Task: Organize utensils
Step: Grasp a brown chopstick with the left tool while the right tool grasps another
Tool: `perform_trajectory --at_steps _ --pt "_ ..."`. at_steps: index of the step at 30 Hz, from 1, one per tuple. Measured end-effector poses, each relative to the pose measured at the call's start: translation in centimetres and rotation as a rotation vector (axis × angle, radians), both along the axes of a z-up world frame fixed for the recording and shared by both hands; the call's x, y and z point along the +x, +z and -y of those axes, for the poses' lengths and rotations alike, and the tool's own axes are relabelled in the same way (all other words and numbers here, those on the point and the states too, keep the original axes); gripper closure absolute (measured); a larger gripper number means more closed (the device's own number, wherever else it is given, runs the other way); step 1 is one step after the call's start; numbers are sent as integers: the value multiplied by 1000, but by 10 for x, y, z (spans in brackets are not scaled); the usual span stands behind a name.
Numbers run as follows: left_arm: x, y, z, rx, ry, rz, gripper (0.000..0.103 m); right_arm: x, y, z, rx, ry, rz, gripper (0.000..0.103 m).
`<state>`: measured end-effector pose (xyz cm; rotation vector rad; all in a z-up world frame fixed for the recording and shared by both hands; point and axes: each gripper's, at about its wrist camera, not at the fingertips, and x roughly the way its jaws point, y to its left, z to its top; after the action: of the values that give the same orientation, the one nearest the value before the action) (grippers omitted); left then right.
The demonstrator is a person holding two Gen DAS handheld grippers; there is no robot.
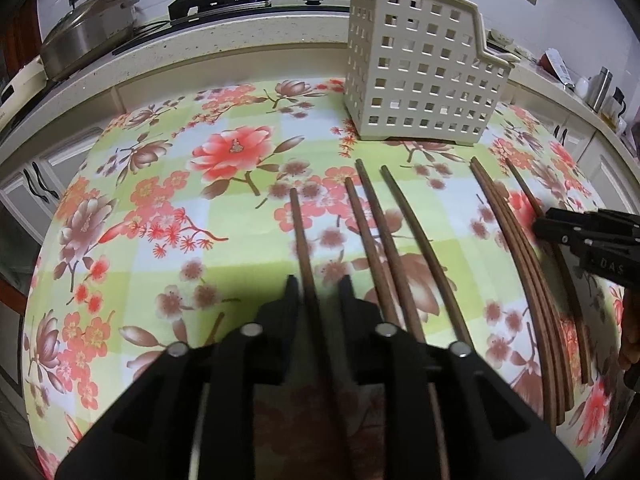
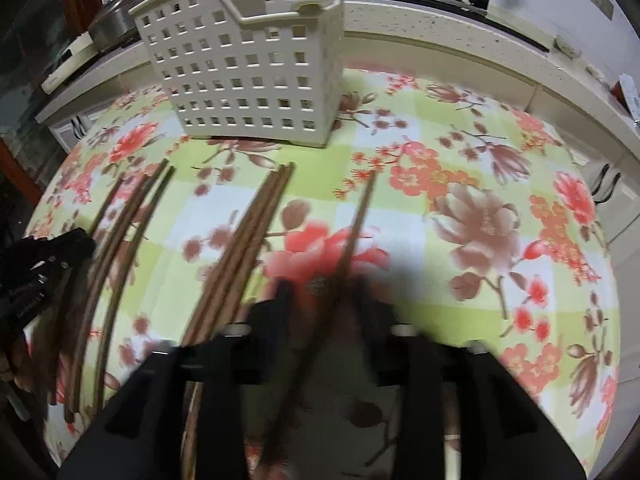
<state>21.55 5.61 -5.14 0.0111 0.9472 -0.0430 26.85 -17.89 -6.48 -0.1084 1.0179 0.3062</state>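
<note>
- Wooden chopsticks lie in a loose row along the table's near half, tips toward the cream slotted holder at the far edge.
- Left gripper: fingers spread, straddling the leftmost stick — not pinching.
- Right gripper: spread astride the rightmost stick; view blurred.
- Judgement: light, stiff, slim, prone to roll — pinch mid-shaft.
- Glossy floral cloth; kitchen counter behind.

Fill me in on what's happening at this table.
A person with a gripper in each hand is sorting wooden chopsticks into the cream slotted holder. None are in it yet. The left gripper is open around the leftmost chopstick, and the right gripper is open around the rightmost chopstick. The other chopsticks lie on the floral tablecloth.
</note>
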Motion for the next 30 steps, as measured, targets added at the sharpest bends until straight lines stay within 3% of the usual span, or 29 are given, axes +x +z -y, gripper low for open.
perform_trajectory --at_steps 2,7,9,11,12,19,30 --pt "0 -1 6 49 -3 8 80 -2 -2 -6 -35 5 25 51" --pt "1 0 6 57 -3 3 81 1 -3 -5 -25 -3 41 54" --pt "2 0 6 50 0 3 86 1 -2 -6 -19 0 52 67" --pt "4 1 6 56 2 3 95 3 -1 -3 -11 -14 56 89" --pt "5 1 6 55 2 1 96 3 -1 -2 -6 -19 57 93" --pt "2 9 -2 -5 15 22 97 -3 4 4 33 -16 78 94" --pt "-16 55 -11 -59 35 163 97 -24 60 12 87 -14 179 95"
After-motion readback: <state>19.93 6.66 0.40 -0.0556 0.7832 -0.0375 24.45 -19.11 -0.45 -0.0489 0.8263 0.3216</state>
